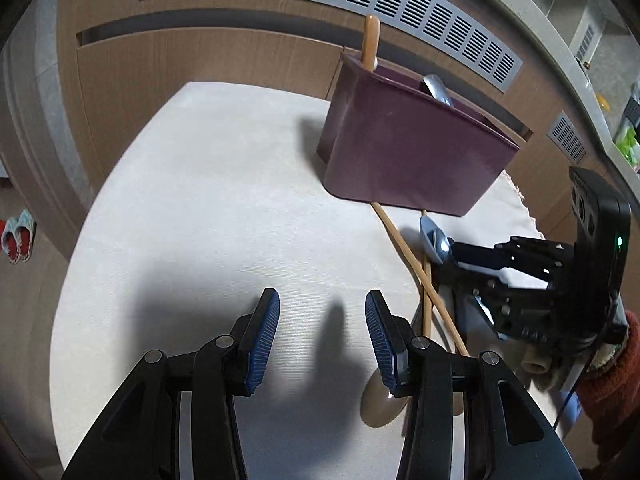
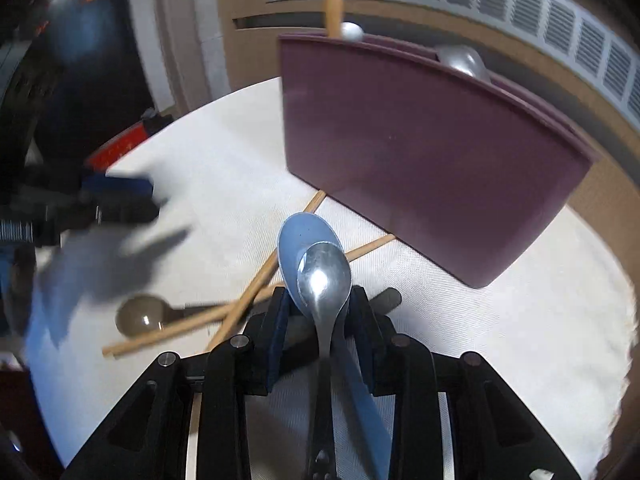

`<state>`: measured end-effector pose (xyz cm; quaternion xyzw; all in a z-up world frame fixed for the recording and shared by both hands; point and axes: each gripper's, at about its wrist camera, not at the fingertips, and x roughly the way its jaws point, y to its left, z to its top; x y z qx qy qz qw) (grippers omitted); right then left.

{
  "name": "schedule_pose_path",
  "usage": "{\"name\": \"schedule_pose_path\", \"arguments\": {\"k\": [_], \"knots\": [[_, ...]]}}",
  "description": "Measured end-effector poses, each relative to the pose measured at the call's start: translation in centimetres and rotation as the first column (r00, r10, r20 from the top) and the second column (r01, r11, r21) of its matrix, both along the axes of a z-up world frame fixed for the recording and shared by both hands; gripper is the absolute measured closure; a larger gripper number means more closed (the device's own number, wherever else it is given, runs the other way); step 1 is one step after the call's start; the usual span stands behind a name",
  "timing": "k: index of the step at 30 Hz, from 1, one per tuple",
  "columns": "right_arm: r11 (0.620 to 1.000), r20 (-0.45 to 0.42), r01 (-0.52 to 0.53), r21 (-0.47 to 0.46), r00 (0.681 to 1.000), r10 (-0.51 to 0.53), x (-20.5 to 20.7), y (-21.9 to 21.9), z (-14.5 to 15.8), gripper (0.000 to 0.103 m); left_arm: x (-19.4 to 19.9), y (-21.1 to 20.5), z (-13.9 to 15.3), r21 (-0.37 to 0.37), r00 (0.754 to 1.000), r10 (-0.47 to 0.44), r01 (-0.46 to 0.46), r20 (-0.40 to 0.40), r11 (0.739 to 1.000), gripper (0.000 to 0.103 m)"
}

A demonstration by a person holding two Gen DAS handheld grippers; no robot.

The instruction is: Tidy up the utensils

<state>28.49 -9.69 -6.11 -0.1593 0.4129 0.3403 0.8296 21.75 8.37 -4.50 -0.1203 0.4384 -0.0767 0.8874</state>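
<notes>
Right wrist: right gripper (image 2: 318,312) apparently clamps metal spoon (image 2: 324,276), blue spoon (image 2: 298,244); left gripper (image 1: 322,332) agape, empty.

No text, label, brand or number can be read in either view. The purple utensil holder (image 1: 404,148) has a plain wall without print, and the spoons and chopsticks carry no marks that show. In the right wrist view some orange marks glow on a dark object (image 2: 68,12) at the upper left, but they are too blurred to read.
</notes>
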Motion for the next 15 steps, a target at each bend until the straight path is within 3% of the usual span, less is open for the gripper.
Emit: {"name": "schedule_pose_path", "arguments": {"k": [6, 10, 13, 14, 15], "knots": [[0.993, -0.053, 0.116, 0.03, 0.992, -0.115, -0.7, -3.7, 0.1, 0.075, 0.3, -1.6, -0.4, -0.016, 0.998, -0.063, 0.063, -0.019, 0.998, 0.057], [0.975, -0.008, 0.222, -0.014, 0.975, -0.222, -2.0, -7.3, -0.4, 0.077, 1.0, -4.2, -0.4, -0.054, 0.989, -0.141, 0.139, -0.037, 0.989, 0.057], [0.958, 0.014, 0.288, -0.003, 0.958, -0.288, -3.6, -9.2, -0.1, 0.076, 2.7, -6.9, -0.2, -0.028, 0.988, -0.152, 0.151, -0.042, 0.988, 0.057], [0.952, 0.008, 0.304, 0.024, 0.952, -0.305, -4.1, -9.9, 0.1, 0.076, 3.3, -7.3, -0.2, -0.014, 0.989, -0.137, 0.137, -0.05, 0.99, 0.059], [0.949, 0.003, 0.313, 0.043, 0.95, -0.314, -4.6, -10.4, 0.2, 0.076, 4.0, -7.8, -0.3, -0.002, 0.991, -0.122, 0.122, -0.061, 0.992, 0.069]]}}
